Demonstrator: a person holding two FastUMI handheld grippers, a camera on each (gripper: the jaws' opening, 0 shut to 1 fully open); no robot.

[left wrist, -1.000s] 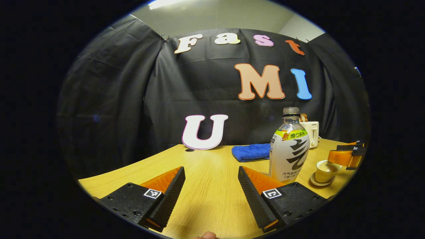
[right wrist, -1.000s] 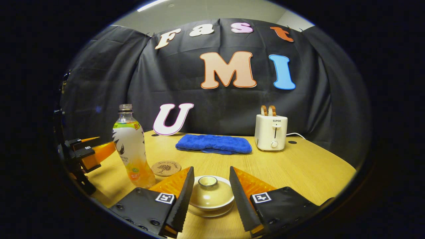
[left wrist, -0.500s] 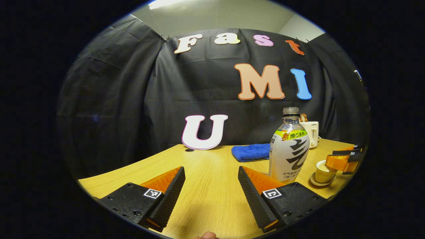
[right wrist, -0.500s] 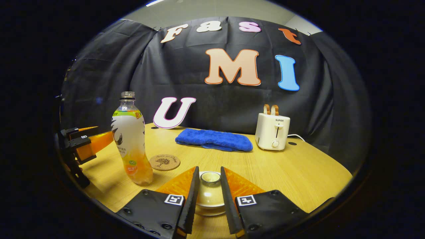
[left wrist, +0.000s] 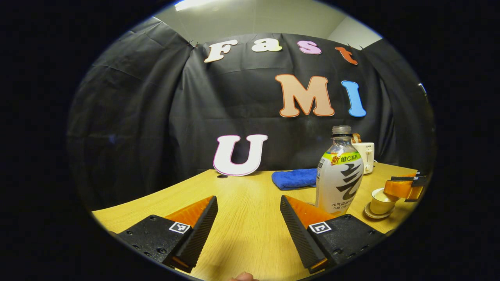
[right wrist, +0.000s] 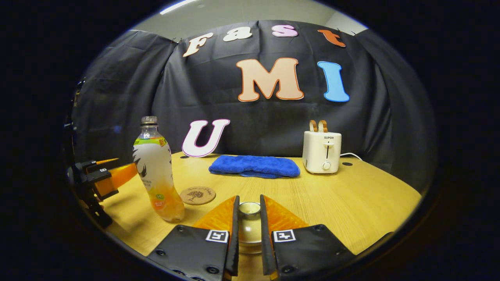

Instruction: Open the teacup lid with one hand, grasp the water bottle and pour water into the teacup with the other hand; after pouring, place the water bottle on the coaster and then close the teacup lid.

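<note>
Your right gripper [right wrist: 249, 234] has its two fingers drawn in against the knob of the teacup lid [right wrist: 249, 222], pressing it from both sides, and the lid looks seated on the teacup [left wrist: 382, 200], which stands on its saucer on the table [right wrist: 351, 199]; I judge you are at the very first step, the lid gripped but not yet lifted. Your left gripper [left wrist: 248, 230] hangs low over bare table with its fingers wide apart and nothing between them; the water bottle [left wrist: 339, 175] stands upright just beyond its right finger, so it is near but untouched. Everything after the lid is left: taking the bottle, pouring, setting it on the coaster [right wrist: 197, 195], which lies free just beside the bottle, and closing the lid. The bottle appears uncapped, though its neck is too small to be sure. Farther back lie a blue towel [right wrist: 254, 166] and a white toaster [right wrist: 322, 151]. The toaster carries the word SUPOR; the bottle's wrap bears printed characters I leave unread, and the coaster has a small tree motif.
</note>
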